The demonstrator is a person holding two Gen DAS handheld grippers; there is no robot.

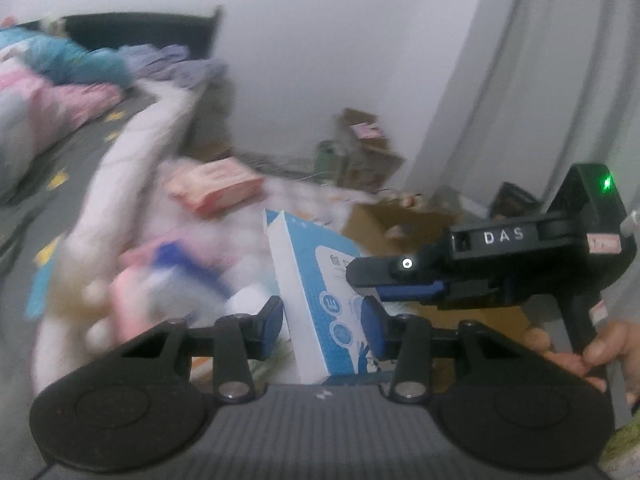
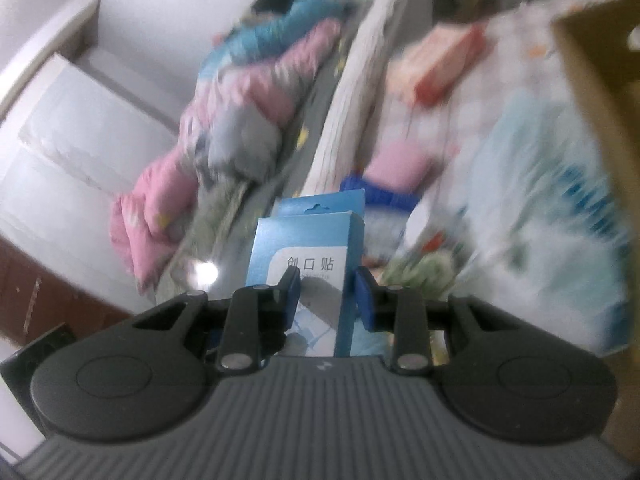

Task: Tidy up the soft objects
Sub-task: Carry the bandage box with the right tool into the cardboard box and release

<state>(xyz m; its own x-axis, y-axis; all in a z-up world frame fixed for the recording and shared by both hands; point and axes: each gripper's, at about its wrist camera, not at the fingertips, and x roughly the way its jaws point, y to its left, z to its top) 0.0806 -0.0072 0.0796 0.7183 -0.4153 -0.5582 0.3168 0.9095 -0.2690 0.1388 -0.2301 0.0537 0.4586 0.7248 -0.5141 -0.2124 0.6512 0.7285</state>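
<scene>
In the left wrist view my left gripper (image 1: 322, 322) is shut on a tall white and blue box (image 1: 312, 280), which stands upright between the blue pads (image 1: 274, 316). My right gripper (image 1: 368, 282) reaches in from the right in front of that box, held by a person's hand (image 1: 592, 352). Nothing between its jaws shows from here. In the right wrist view my right gripper (image 2: 327, 292) is shut on a small blue box (image 2: 308, 252) with a white label and a hang tab. Both boxes are lifted above the cluttered bedding.
Pink and blue quilts (image 2: 240, 100) are heaped on the bed, beside a white folded cover (image 2: 348, 100). Pink packs (image 1: 216, 188) and a large blue and white soft pack (image 2: 552, 208) lie on the bedding. An open cardboard box (image 2: 592, 60) stands on the right.
</scene>
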